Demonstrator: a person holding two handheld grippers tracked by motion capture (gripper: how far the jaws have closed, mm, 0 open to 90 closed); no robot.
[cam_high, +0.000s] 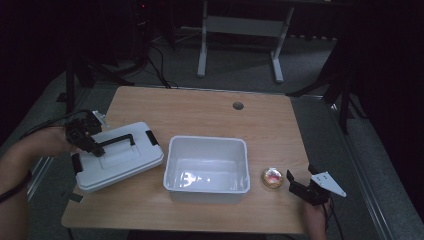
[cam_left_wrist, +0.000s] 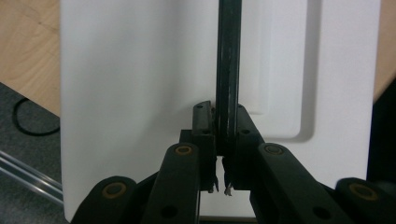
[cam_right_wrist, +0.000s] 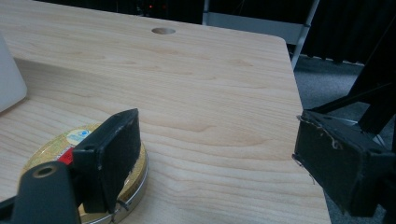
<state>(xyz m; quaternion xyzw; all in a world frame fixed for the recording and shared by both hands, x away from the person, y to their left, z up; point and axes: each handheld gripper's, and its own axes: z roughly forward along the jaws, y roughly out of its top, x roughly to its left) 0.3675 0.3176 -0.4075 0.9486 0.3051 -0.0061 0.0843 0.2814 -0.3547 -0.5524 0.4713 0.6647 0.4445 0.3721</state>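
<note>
A white lid (cam_high: 122, 159) with a black carry handle (cam_high: 117, 140) lies tilted over the left part of the table. My left gripper (cam_high: 95, 146) is shut on that handle (cam_left_wrist: 228, 70), with the jaws pinching the bar against the lid's white top (cam_left_wrist: 140, 93). An open white bin (cam_high: 172, 165) stands mid-table. To the right of it sits a round gold tin (cam_high: 273, 177). My right gripper (cam_high: 296, 186) stands open just right of the tin (cam_right_wrist: 51, 150), with nothing between its jaws; the left jaw hides part of the tin in the right gripper view (cam_right_wrist: 215, 158).
The wooden table (cam_high: 210, 112) has a cable hole (cam_high: 238, 106) near its far edge. Its right edge is close to my right gripper. A white desk frame (cam_high: 240, 30) and dark stands are on the floor beyond.
</note>
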